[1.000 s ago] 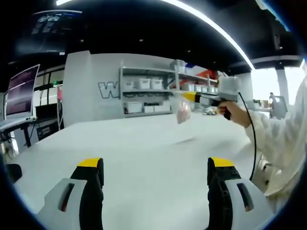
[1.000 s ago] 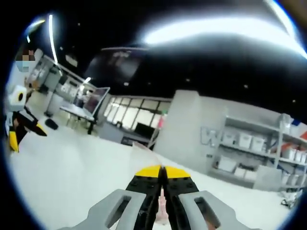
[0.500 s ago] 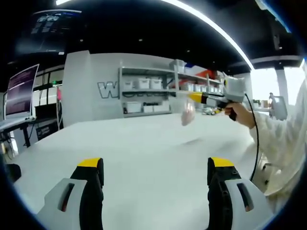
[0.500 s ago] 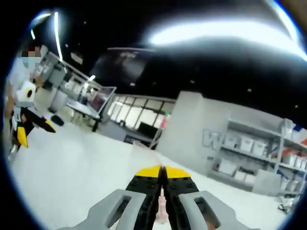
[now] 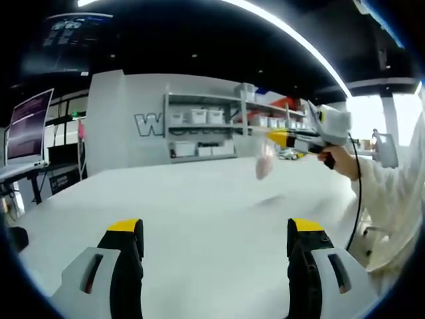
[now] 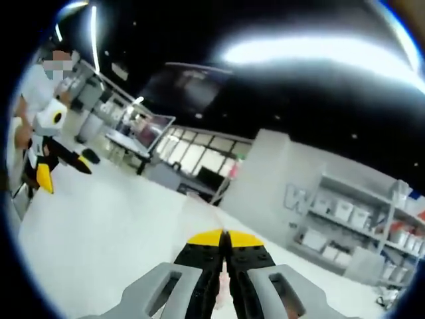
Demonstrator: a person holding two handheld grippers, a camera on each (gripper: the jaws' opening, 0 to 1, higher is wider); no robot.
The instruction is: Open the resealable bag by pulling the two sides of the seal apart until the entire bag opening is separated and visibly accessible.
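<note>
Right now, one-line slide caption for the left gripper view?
Open left tongs wait over the white table while the right tongs hold the clear bag aloft.

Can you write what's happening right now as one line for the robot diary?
right gripper: shut on bag, held above table | left gripper: open, holding nothing | bag seal: not yet pulled apart

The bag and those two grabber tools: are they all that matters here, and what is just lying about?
In the job:
resealable bag, hanging from the right gripper
left gripper, jaws apart, holding nothing

Just about:
white table
shelves of bins
monitor
</note>
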